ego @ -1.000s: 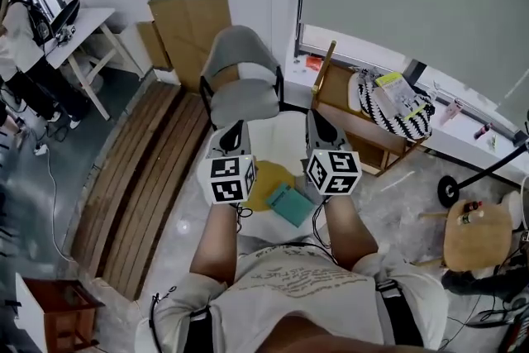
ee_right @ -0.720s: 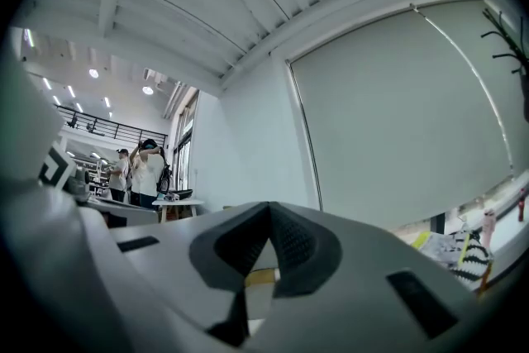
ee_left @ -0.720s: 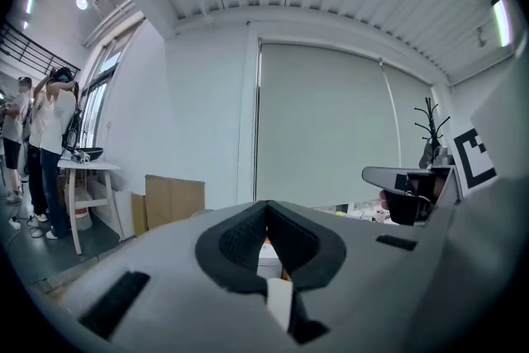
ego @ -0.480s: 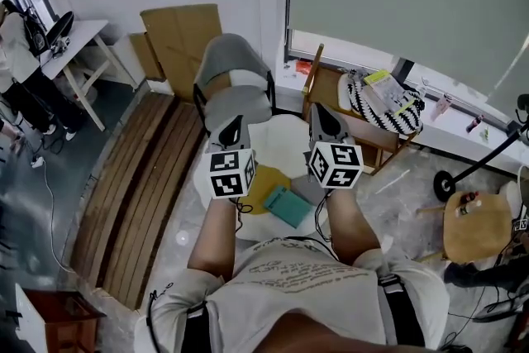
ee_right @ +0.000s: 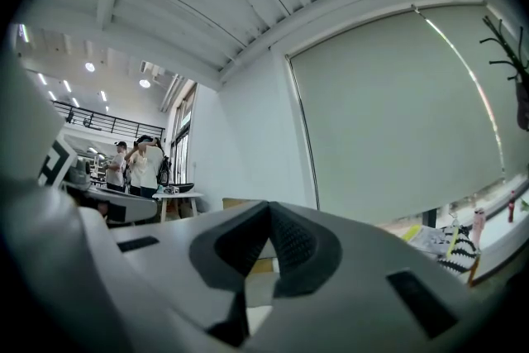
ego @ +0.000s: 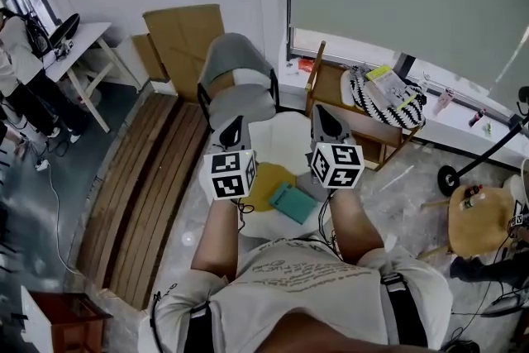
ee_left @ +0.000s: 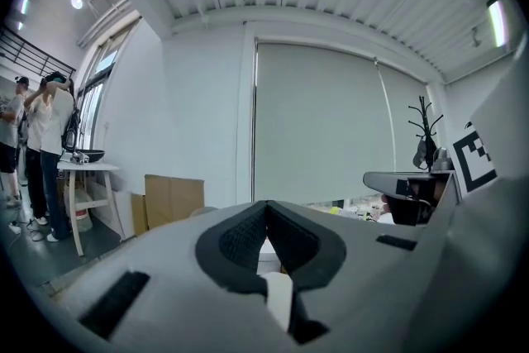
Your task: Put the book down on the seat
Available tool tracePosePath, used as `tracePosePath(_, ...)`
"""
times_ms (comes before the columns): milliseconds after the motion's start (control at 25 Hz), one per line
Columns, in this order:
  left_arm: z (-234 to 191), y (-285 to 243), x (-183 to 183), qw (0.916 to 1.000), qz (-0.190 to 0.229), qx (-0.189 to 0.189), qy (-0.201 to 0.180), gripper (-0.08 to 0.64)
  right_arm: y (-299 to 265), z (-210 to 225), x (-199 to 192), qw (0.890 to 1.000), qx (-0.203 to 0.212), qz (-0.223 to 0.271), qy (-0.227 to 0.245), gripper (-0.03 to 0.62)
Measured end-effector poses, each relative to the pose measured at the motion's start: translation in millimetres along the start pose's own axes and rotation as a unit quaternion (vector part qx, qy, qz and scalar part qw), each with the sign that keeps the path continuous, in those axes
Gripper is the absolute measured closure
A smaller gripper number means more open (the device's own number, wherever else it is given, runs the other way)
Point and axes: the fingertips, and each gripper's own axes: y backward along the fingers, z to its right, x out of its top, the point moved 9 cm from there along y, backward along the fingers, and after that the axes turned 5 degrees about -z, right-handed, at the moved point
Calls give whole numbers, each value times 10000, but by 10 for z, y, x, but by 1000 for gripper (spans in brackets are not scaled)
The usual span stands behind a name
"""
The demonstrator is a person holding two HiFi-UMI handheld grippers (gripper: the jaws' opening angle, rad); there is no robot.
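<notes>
Across the last second nothing is shifting on the tabletop (ego: 279, 138). The teal book (ego: 291, 202), if this steep view is showing it rightly, is staying flat beside a yellow sheet (ego: 266, 184), below and behind both sets of fingers. It is not lying on the grey seat (ego: 242, 105), which is sitting just ahead of the left gripper (ego: 234, 125). The left gripper and right gripper (ego: 320, 111) are hovering level, side by side, fingers clenched on nothing.
</notes>
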Motion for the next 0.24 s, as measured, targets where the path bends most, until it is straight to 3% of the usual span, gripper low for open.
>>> tracePosePath(240, -53, 31, -60, 9999, -47, 83, 67, 538, 11, -70, -26, 9999, 58, -39, 72, 565)
